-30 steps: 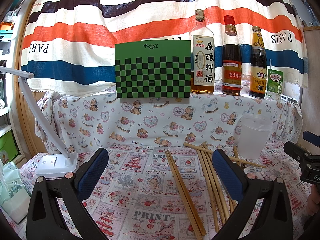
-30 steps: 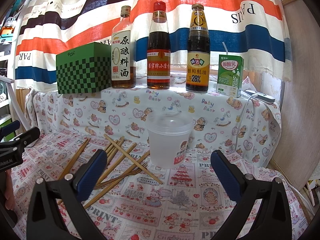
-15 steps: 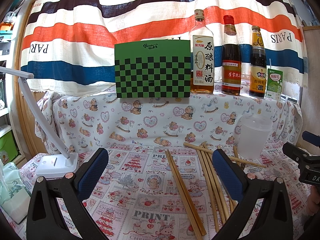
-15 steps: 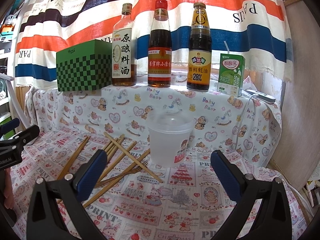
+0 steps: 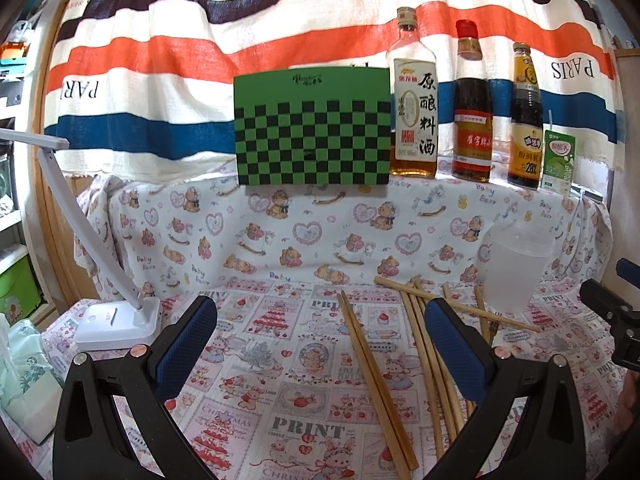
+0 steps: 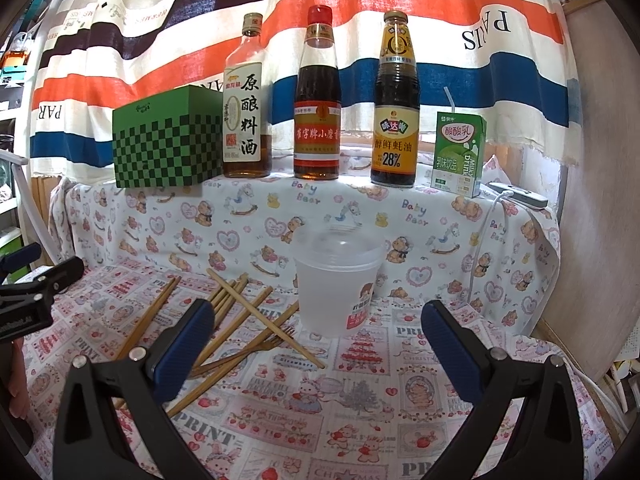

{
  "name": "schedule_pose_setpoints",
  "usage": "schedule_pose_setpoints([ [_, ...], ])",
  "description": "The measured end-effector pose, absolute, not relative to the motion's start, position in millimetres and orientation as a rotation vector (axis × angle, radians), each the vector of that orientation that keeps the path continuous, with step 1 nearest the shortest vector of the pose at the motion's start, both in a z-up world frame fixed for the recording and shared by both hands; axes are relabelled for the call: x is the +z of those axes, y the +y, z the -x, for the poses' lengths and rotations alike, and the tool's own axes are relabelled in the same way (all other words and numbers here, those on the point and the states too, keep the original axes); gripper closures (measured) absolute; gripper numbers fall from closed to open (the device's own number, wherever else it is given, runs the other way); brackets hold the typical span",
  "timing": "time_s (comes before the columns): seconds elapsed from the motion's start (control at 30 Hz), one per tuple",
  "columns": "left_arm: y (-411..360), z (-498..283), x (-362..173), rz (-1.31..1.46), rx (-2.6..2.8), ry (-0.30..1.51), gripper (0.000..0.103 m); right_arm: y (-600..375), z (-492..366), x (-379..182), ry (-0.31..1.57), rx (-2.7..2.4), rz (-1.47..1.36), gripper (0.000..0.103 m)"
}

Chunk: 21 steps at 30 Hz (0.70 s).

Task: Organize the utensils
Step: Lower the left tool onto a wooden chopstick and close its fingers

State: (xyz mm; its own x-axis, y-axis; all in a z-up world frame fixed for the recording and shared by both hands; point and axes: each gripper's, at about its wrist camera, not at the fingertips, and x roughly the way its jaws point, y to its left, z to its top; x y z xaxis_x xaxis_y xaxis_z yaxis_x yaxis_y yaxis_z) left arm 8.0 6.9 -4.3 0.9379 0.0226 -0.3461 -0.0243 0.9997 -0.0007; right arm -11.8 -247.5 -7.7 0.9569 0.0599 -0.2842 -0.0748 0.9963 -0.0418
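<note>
Several wooden chopsticks (image 5: 376, 372) (image 6: 236, 320) lie scattered on the printed tablecloth, some crossed over each other. A wooden fork (image 6: 260, 350) lies among them. A translucent plastic cup (image 6: 338, 280) (image 5: 516, 266) stands upright just right of the pile. My left gripper (image 5: 320, 344) hovers open above the cloth, with one pair of chopsticks between its spread fingers and nothing held. My right gripper (image 6: 320, 344) is open too, a short way in front of the cup, empty.
On the raised ledge behind stand a green checkered box (image 5: 312, 128), three sauce bottles (image 6: 316, 100) and a milk drink carton (image 6: 458, 154). A white desk lamp (image 5: 116, 320) sits at the left. A white cable (image 6: 480, 248) hangs at the right by a wooden board.
The right gripper has edged slightly closer to the cup. The left gripper has barely moved, and both stay open.
</note>
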Motion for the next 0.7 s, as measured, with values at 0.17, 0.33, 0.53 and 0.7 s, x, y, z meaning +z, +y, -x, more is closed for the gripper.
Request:
schedule_pose_setpoints([
  [0.17, 6.6, -7.0, -5.8, 0.038, -0.075, 0.384, 0.0, -247.2, 14.6, -6.8, 0.279, 0.089, 0.032, 0.0],
  [0.33, -5.4, -10.3, -9.1, -0.023, -0.079, 0.446, 0.001, -243.1, 14.1, -5.9, 0.328, 0.139, 0.034, 0.01],
  [0.53, -0.6, -36.4, -29.1, 0.018, -0.108, 0.668, 0.066, -244.1, 6.7, -8.7, 0.401, 0.189, 0.013, 0.034],
  [0.7, 10.4, -55.6, -57.2, 0.206, -0.233, 0.882, 0.089, -239.8, 3.4, -13.2, 0.42, 0.169, 0.046, 0.038],
])
